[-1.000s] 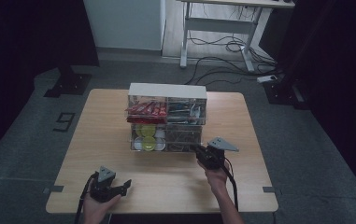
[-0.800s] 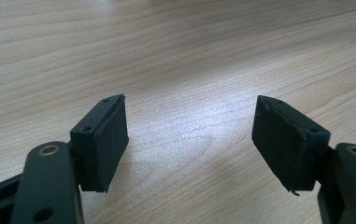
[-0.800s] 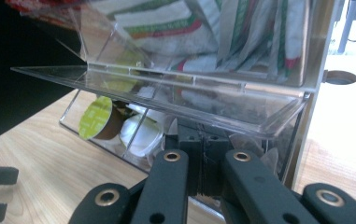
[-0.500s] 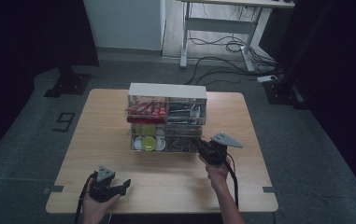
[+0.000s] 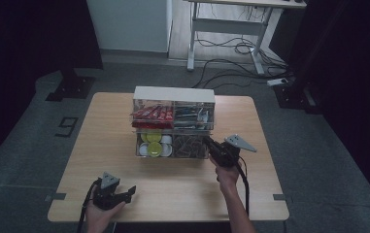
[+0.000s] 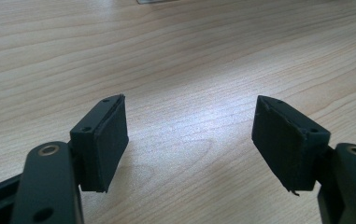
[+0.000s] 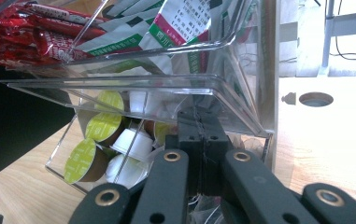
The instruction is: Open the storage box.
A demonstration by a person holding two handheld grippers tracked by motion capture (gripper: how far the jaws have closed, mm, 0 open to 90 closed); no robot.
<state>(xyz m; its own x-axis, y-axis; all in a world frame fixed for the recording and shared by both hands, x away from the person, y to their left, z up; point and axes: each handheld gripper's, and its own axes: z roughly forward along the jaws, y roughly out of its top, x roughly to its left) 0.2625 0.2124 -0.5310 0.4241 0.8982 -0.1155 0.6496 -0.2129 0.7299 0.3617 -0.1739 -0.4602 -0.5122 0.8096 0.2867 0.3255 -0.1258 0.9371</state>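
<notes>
A clear four-bin organizer [image 5: 174,94] stands mid-table. Its upper bins hold red packets [image 5: 151,114] and green-and-white sachets [image 5: 192,115]. Green-lidded capsules [image 5: 153,148] fill the lower left bin. My right gripper [image 5: 210,144] reaches into the mouth of the lower right bin. In the right gripper view its jaws [image 7: 199,126] stand shut under the clear shelf, pads together, with the capsules [image 7: 102,127] just to their left. Whether anything thin is pinched I cannot tell. Near the table's front left, my left gripper [image 5: 130,191] is open over bare wood [image 6: 189,140].
The wooden table [image 5: 109,126] has a round cable hole [image 7: 316,99] beside the organizer. Behind the table stand a desk frame [image 5: 226,29] and floor cables [image 5: 241,48]. A black stand base [image 5: 71,87] sits at the far left.
My right gripper has edged a little towards the organizer's lower right bin. The left gripper has stayed where it was.
</notes>
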